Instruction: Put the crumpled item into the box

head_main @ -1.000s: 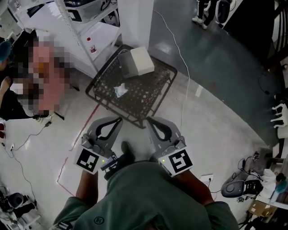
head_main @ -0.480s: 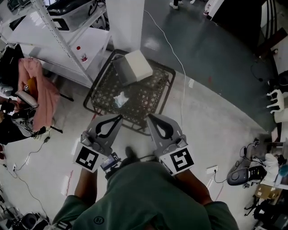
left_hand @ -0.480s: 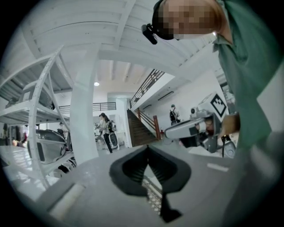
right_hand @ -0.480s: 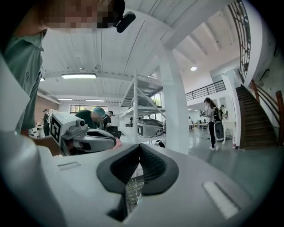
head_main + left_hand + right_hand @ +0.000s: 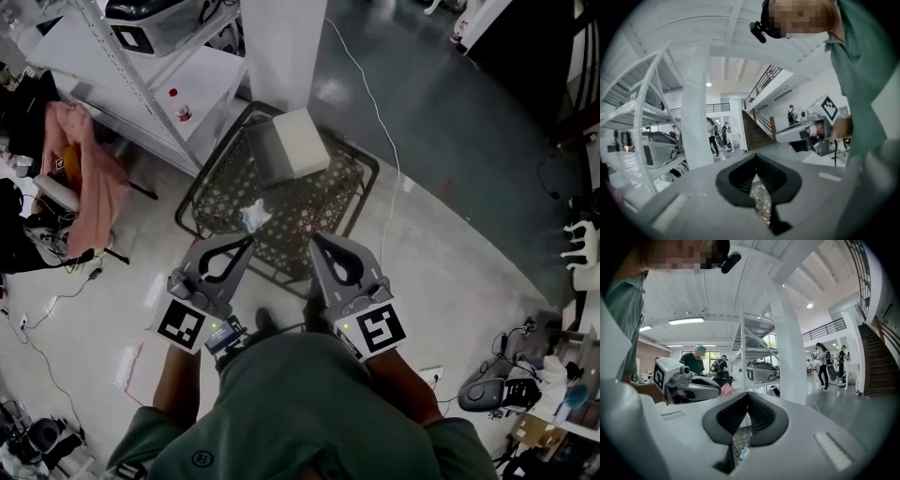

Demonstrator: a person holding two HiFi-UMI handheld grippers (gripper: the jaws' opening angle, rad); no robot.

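A small white crumpled item (image 5: 253, 217) lies on the near left part of a low table with a dark patterned top (image 5: 309, 202). A white box (image 5: 295, 142) stands at the table's far side. My left gripper (image 5: 247, 243) is shut with nothing in it, its tip just short of the crumpled item at the table's near edge. My right gripper (image 5: 315, 239) is beside it, also shut and holding nothing. In the left gripper view the left gripper (image 5: 756, 155) has its jaws together, with the patterned top (image 5: 761, 201) showing below them. The right gripper (image 5: 748, 394) looks the same in its own view.
A white shelving rack (image 5: 141, 56) with a red-capped bottle (image 5: 175, 105) stands left of the table, a white pillar (image 5: 281, 47) behind it. A pink cloth (image 5: 89, 169) hangs at far left. A cable (image 5: 380, 122) runs along the floor; gear (image 5: 497, 394) sits at lower right.
Both grippers have come forward together to the table's near edge, and the crumpled item now lies just ahead of the left one. Both stayed shut.
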